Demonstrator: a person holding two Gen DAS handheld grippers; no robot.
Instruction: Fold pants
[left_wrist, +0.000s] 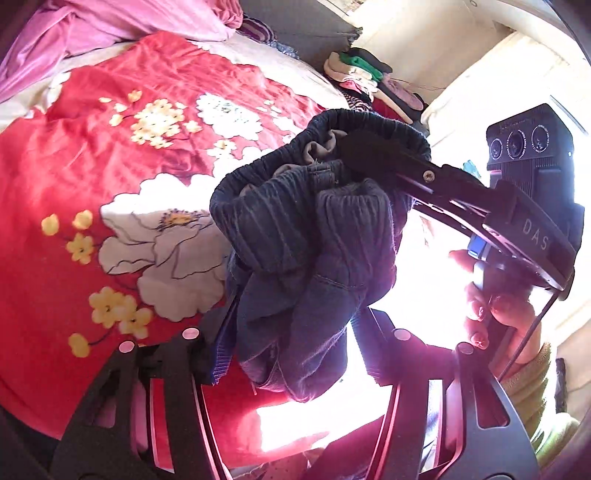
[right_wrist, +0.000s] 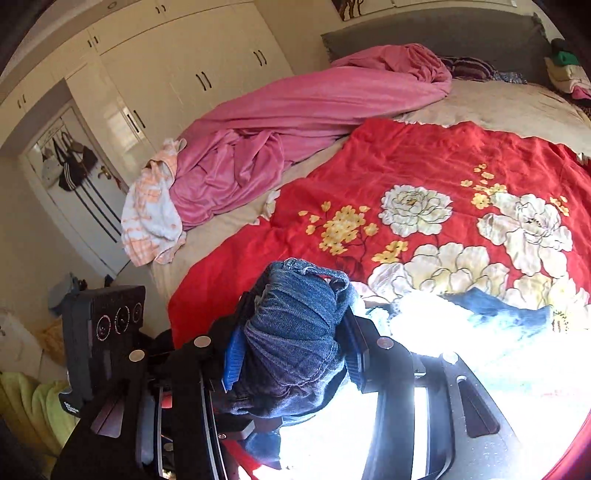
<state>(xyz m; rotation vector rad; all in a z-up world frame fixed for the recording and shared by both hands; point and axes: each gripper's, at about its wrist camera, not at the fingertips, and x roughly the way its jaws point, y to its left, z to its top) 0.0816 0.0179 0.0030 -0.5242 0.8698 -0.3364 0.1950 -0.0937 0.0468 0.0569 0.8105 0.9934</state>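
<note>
Gripping bunched blue denim pants (left_wrist: 314, 236) at frame centre with left gripper (left_wrist: 291, 354); clamping same pants with right gripper (right_wrist: 291, 354), hanging above red floral bedspread (right_wrist: 424, 166), pink blanket (right_wrist: 295, 110) lying upper left

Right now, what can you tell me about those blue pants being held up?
The pants are dark blue denim with a ribbed elastic waistband and a grey lining showing inside. They hang bunched and crumpled above the red flowered bedspread, not yet folded. The left gripper pinches the cloth from below, and the right gripper is clamped on another bunch. Part trails into bright sunlight.
</note>
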